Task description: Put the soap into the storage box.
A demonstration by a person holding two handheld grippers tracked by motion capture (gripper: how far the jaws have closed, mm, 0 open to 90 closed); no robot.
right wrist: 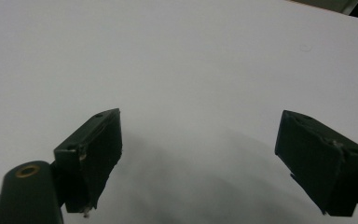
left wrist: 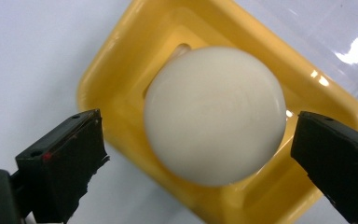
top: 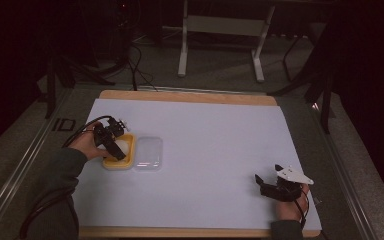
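A white egg (left wrist: 214, 114) sits in the hollow of a small yellow tray (left wrist: 121, 60), which looks shaped to cradle it so that it cannot roll; the rounded end points up toward the camera that rides on the left tongs (left wrist: 200, 158). Those tongs hang directly over the tray with their jaws spread wide on either side of the egg, neither pad touching the shell, so the egg rests on the tray alone. From the high view the tray (top: 111, 162) lies at the left of the pale sheet covering the bench (top: 190, 232), with a clear plastic lid (top: 148, 152) flat just beside it on the right, probably set there to keep the tray open and the lid within reach for closing. The right tongs (top: 260, 184) rest low near the front right of the sheet, well apart from the tray, jaws spread over bare sheet and holding nothing, seemingly parked out of the way.
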